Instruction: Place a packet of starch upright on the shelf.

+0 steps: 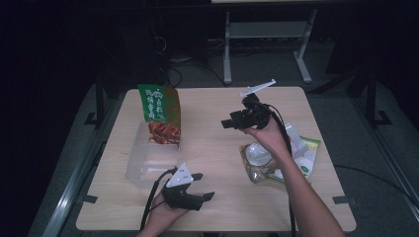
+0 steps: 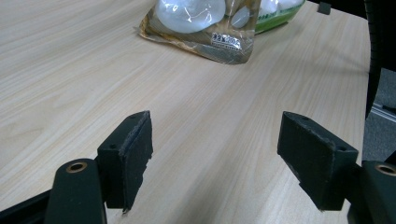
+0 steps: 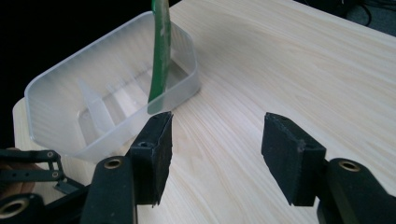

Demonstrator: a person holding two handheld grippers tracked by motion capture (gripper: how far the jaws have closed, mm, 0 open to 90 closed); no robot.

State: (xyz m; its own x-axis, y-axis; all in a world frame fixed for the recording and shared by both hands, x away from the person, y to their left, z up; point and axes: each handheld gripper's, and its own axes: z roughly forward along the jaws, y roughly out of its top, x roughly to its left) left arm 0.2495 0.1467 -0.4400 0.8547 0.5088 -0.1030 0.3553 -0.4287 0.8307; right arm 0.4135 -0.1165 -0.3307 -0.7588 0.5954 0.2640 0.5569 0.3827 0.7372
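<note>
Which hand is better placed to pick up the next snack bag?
Probably right: the right gripper, open and empty, hovers beside the snack bags. The left gripper, also open, sits farther away.

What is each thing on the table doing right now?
green snack bag: standing upright in the clear bin.
clear bin: open, no lid.
brown snack bag: lying flat on the table.
left gripper: open, holding nothing.
right gripper: open, holding nothing.

Dim high view, dark surroundings, brighter close-ups
</note>
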